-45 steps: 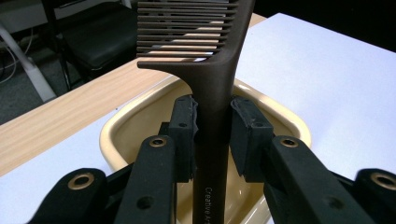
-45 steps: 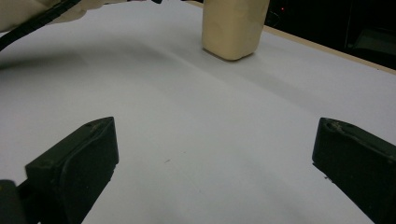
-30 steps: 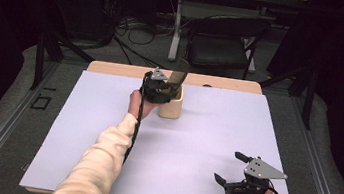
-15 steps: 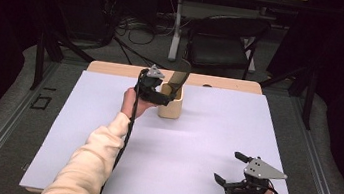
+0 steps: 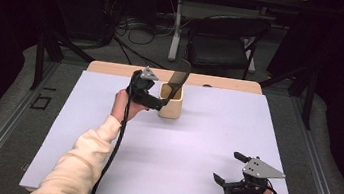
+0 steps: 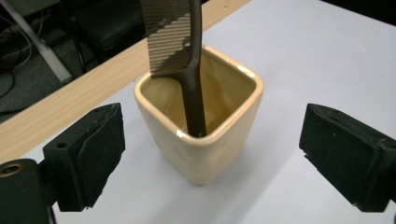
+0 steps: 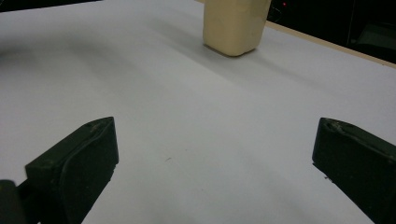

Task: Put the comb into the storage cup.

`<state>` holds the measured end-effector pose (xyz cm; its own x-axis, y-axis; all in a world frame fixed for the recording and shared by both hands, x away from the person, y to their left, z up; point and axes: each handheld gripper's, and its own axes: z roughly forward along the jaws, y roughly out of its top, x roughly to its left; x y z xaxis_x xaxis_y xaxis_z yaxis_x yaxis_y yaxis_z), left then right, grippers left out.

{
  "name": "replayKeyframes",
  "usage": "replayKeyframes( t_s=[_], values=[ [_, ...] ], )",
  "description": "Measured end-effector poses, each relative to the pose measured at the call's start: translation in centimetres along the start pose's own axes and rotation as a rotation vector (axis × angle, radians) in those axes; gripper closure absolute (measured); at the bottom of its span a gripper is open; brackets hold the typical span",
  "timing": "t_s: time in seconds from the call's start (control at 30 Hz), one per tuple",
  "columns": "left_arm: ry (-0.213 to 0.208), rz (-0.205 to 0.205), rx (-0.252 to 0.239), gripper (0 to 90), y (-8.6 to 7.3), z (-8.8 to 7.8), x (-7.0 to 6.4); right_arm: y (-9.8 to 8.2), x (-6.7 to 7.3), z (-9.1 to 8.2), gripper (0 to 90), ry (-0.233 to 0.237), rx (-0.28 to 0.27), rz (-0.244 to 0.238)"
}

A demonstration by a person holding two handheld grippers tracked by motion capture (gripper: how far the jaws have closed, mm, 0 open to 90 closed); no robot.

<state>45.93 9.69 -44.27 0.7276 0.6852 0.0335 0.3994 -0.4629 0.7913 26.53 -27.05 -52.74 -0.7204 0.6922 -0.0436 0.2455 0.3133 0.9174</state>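
A cream square cup stands at the back middle of the white table top. A dark comb stands in it, handle down, leaning against the rim. My left gripper hovers just left of the cup. Its jaws have just been opening and now stand wide, with nothing pressed between them. In the left gripper view the cup and comb sit ahead between the pads, untouched. My right gripper rests open near the front right edge, and the cup is far ahead of it.
A wooden strip runs along the table's far edge. Beyond it stand a dark chair and cables on the floor. A black cable trails from the left gripper along the sleeve.
The left gripper has drawn back from above the cup to its left and risen a little. Its jaws have opened and the comb stays standing in the cup. The right gripper has not moved.
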Motion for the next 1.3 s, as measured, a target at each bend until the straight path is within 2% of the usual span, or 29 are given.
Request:
replayKeyframes(
  t_s=[0.27,0.37,0.83,1.3],
  values=[
    [0.04,-0.02,0.05,0.3,-1.8,-0.7,0.1,0.0,0.1,0.0,0.0,0.004,0.001,0.001],
    [0.046,-0.025,0.039,0.2,-2.4,-1.1,0.1,0.0,0.0,0.1,0.0,0.003,0.002,0.0],
    [0.048,-0.032,0.055,0.2,-4.5,-2.9,0.1,0.0,0.2,0.1,0.0,0.005,0.003,-0.006],
    [0.08,-0.047,0.053,0.2,-7.0,-4.7,-0.3,0.1,0.3,0.0,0.0,0.001,0.004,-0.011]
  ],
)
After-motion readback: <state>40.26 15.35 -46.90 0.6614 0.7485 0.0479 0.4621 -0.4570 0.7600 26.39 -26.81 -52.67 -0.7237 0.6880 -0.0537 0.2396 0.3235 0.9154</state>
